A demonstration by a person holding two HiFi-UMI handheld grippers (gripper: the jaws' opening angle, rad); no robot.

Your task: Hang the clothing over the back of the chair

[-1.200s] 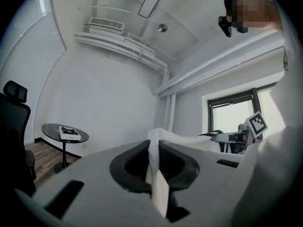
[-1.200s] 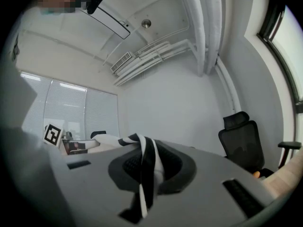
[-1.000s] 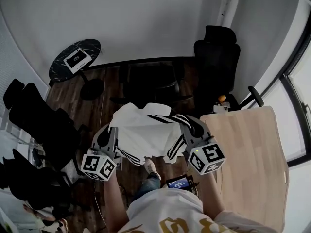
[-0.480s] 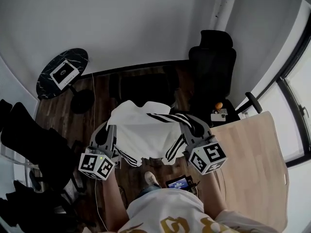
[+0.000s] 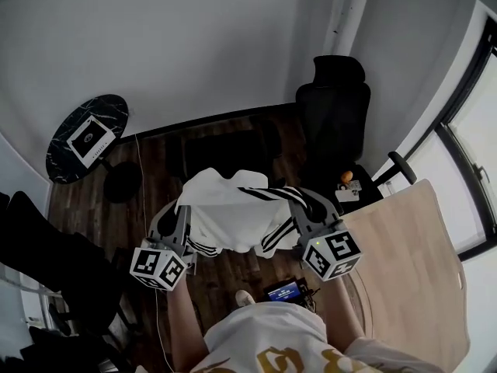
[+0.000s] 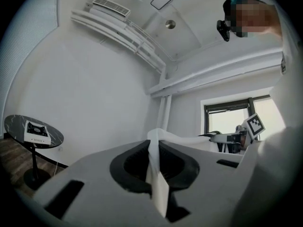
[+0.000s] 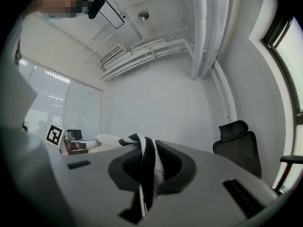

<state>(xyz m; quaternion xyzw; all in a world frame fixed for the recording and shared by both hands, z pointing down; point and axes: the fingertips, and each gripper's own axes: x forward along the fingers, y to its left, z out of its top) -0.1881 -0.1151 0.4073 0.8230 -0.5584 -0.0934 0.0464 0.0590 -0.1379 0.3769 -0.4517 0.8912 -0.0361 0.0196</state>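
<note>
Dark wood flooring and plain white walls frame the room I am steering through. At far left stands a round black marble-topped side table (image 5: 85,137) with a white card on it, and below it a cluster of black chairs (image 5: 54,247), too dark for me to make out in detail.

My left gripper (image 5: 184,210) has its jaws pinched nearly together on a fold of the white garment with black stripes (image 5: 233,217); in the left gripper view the white cloth runs straight down between the pads. The garment hangs stretched between my two grippers, above the floor, its lower edge sagging free. My right gripper (image 5: 296,202) is likewise clamped narrow on the cloth, and the right gripper view shows a black-and-white striped fold squeezed between its jaws.

Further right, against the wall, is the black high-backed office chair with a headrest (image 5: 335,107), well apart from the garment. Right of that lies the pale wooden desk (image 5: 408,263), with the window beyond it.

I judge that I am in the carrying step: the clothing is gripped at both ends and spread, but not yet over any chair back. Next I need to bring both grippers towards the office chair, raise the cloth above the top of its back, and lower it so part falls on each side. Only then should the jaws let go. The headrest could snag the fabric, so I want the span kept taut and level.
</note>
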